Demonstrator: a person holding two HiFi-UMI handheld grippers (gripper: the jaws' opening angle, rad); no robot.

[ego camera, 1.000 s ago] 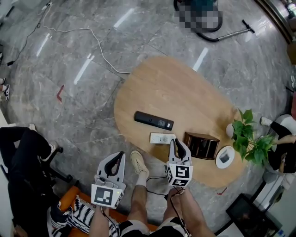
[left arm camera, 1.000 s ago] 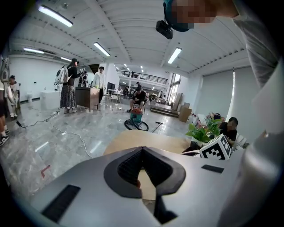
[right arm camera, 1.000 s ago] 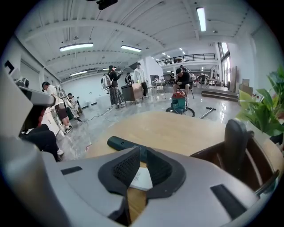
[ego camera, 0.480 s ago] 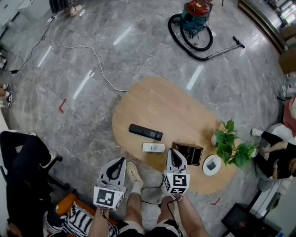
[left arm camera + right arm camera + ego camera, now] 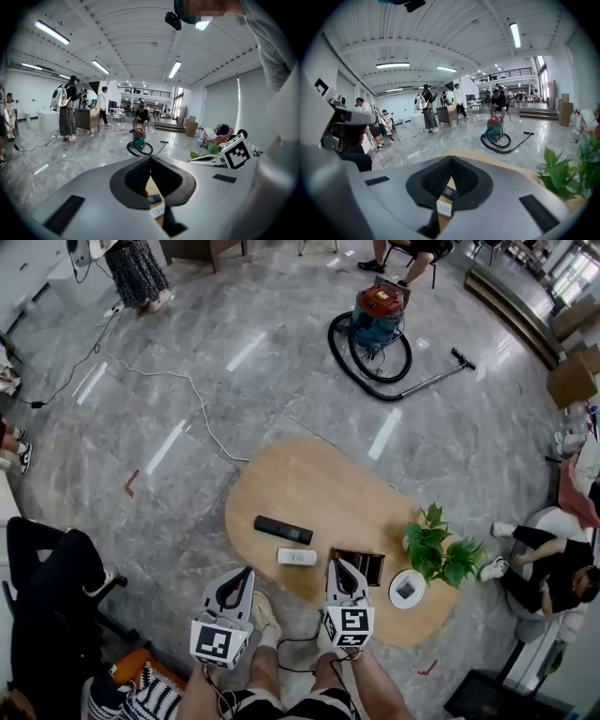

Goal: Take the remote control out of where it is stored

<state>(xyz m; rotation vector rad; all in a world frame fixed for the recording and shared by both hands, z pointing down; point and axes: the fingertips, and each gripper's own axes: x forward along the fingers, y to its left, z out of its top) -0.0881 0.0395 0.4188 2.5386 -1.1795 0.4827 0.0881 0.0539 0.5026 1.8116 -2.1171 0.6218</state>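
Two remotes lie on the bench [image 5: 309, 474]: a black remote control [image 5: 283, 530] and a white remote control [image 5: 296, 557]. The left gripper [image 5: 246, 572] and the right gripper [image 5: 337, 563] have their jaws pressed together, empty.

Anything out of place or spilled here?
Nothing spilled or damaged. Black remote and white remote lie flat on the table near the dark box; plant upright. Floor clutter only: vacuum cleaner with its wand, and a trailing cable.
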